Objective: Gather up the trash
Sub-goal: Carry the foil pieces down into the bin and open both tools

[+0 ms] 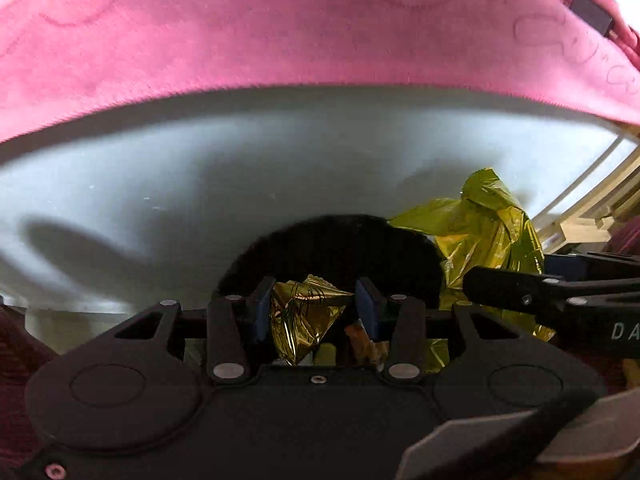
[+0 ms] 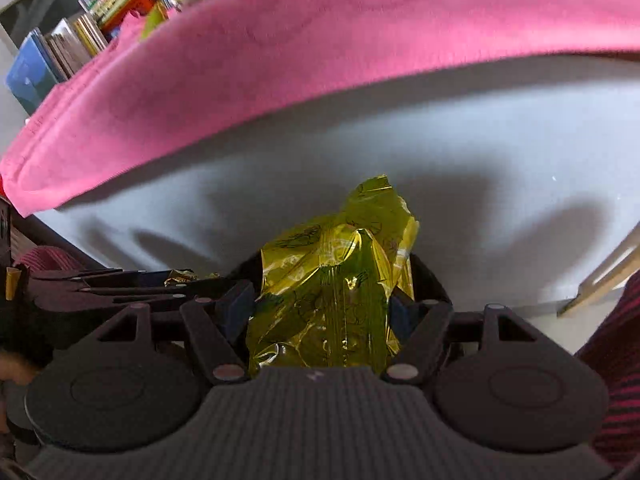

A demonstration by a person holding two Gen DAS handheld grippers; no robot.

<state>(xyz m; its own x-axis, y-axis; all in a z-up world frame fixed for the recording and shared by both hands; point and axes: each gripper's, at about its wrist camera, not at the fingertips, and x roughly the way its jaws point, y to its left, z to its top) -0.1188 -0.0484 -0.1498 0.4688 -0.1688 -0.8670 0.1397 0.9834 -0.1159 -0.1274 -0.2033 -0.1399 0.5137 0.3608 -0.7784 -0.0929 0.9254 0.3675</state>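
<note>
My left gripper [image 1: 314,306] is shut on a small crumpled gold foil wrapper [image 1: 304,320], which sits between its blue pads. Just beyond it lies a dark round opening [image 1: 332,248], seemingly a bin's mouth. My right gripper [image 2: 320,310] is shut on a bigger yellow-green foil wrapper [image 2: 332,280] that bulges up past its fingers. That wrapper [image 1: 480,224] also shows in the left wrist view, with one right finger [image 1: 504,290] in front of it. The two grippers hang side by side over the dark opening [image 2: 430,280]. The left gripper's fingers [image 2: 132,280] show at the left of the right wrist view.
A pink cloth [image 1: 280,32] hangs over the far edge of a white surface [image 1: 200,184]. Books [image 2: 100,20] stand at the back left. A pale wooden frame [image 1: 592,216] is at the right. Dark red striped sleeves [image 2: 616,360] flank the grippers.
</note>
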